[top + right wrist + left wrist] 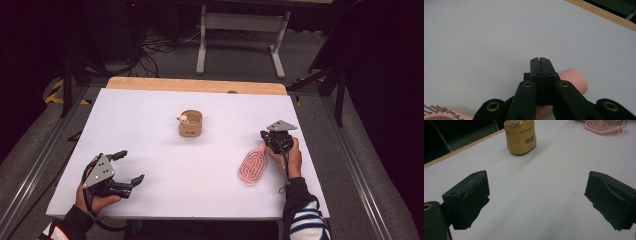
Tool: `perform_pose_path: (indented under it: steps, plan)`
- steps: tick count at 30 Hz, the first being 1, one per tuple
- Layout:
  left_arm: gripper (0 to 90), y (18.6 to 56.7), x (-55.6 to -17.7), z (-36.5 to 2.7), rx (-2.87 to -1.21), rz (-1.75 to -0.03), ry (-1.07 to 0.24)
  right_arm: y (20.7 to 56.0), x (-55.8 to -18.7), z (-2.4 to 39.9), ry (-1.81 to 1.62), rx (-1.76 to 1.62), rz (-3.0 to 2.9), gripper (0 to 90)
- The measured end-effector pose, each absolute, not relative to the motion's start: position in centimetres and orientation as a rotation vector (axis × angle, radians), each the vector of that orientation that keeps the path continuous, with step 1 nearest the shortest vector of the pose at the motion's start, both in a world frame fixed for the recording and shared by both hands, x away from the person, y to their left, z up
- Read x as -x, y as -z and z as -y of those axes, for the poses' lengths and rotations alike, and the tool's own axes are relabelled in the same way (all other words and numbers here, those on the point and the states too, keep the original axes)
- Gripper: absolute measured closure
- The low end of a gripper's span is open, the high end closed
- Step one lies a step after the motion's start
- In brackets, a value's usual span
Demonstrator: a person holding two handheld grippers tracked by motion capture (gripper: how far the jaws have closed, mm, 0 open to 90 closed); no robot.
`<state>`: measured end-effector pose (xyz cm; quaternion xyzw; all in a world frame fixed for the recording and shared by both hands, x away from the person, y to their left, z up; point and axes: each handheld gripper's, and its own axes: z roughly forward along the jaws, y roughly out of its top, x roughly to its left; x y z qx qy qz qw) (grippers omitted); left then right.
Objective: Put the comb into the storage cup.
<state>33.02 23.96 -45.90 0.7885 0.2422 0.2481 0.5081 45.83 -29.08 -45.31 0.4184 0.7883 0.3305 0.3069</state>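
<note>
A pink hairbrush (251, 166) lies bristles up on the white table (150, 115) at the right. In the right gripper view its handle (574, 77) runs across beneath my right gripper (540, 60), and its bristles show at the lower left. That gripper (263, 135) is shut, pads pressed flat together with nothing visible between them. My left gripper (131, 166) rests near the front left corner, jaws wide open over bare table (536, 186). A small yellow pouch-like cup (190, 125) with a white figure (183, 118) at its rim stands mid-table, ahead of the left gripper (521, 140).
A wooden strip (195, 85) borders the table's far edge. Beyond it on the floor stand a white metal frame (240, 30) and cables. The brush head (606, 125) lies far right in the left gripper view.
</note>
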Motion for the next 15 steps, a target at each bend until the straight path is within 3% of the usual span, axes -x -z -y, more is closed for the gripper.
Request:
perform_pose_path:
  steps: [15]
  plan:
    - [7.0,45.97,-33.17,-24.09,-1.906,-0.594,-0.589,45.43,-45.90,28.44,-0.788,-1.092,-2.127,90.0]
